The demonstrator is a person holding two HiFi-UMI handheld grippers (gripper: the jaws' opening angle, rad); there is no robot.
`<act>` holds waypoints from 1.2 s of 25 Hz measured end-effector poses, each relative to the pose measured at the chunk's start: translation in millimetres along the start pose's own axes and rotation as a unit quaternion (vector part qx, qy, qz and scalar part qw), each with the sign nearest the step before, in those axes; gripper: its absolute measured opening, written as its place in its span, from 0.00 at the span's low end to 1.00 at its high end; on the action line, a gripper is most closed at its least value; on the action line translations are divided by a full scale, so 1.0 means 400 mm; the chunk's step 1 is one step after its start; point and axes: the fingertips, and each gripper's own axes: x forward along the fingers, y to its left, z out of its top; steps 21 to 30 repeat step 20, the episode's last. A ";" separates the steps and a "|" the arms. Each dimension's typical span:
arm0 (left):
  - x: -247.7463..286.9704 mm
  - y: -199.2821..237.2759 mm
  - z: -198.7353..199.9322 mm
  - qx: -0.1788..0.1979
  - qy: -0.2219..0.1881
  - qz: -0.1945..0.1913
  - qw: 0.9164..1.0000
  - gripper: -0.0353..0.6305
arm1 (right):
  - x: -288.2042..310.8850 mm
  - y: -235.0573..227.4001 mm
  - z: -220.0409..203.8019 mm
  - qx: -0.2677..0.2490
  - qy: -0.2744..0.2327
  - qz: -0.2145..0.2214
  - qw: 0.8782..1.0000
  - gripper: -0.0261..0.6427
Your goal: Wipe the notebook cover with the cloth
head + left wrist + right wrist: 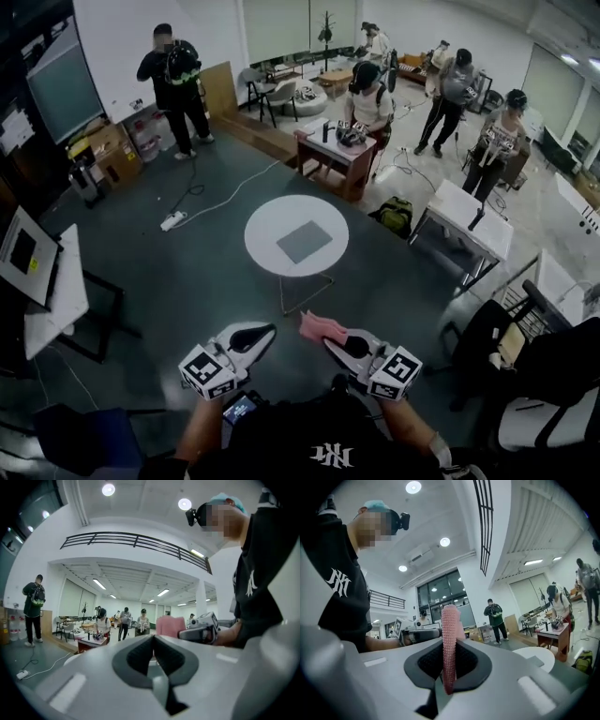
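On the round white table (267, 255) in the middle of the head view lies the grey notebook (304, 241), flat and well apart from both tools. Near the person, the left gripper (255, 333) and the right gripper (334, 343) hang side by side above the floor, and the pink cloth (317, 326) sticks out of the right one. The left gripper view shows its jaws pressed together with nothing between them. The right gripper view shows its jaws clamped on the cloth, which stands upright between them, with the table far to the right.
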 end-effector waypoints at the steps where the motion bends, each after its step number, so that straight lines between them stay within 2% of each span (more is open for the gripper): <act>1: -0.049 0.016 -0.012 0.002 0.004 0.004 1.000 0.06 | 0.022 0.035 -0.012 -0.008 -0.005 0.003 1.000 0.06; 4: -0.188 0.075 -0.060 0.002 0.013 0.025 1.000 0.06 | 0.087 0.121 -0.052 -0.030 0.001 0.008 1.000 0.06; 6: -0.264 0.094 -0.104 -0.016 0.018 0.040 0.999 0.06 | 0.113 0.162 -0.097 -0.014 0.022 -0.006 1.000 0.06; 10: -0.330 0.048 -0.122 -0.048 0.016 0.026 0.998 0.06 | 0.119 0.226 -0.150 0.017 0.057 -0.022 0.998 0.06; 15: -0.343 0.075 -0.151 -0.081 0.024 0.018 0.996 0.06 | 0.178 0.252 -0.114 -0.015 0.070 -0.020 0.997 0.06; 20: -0.303 0.078 -0.134 -0.059 0.027 -0.017 0.998 0.06 | 0.195 0.227 -0.099 -0.014 0.056 -0.031 0.998 0.06; 30: -0.303 0.078 -0.134 -0.059 0.027 -0.017 0.998 0.06 | 0.195 0.227 -0.099 -0.014 0.056 -0.031 0.998 0.06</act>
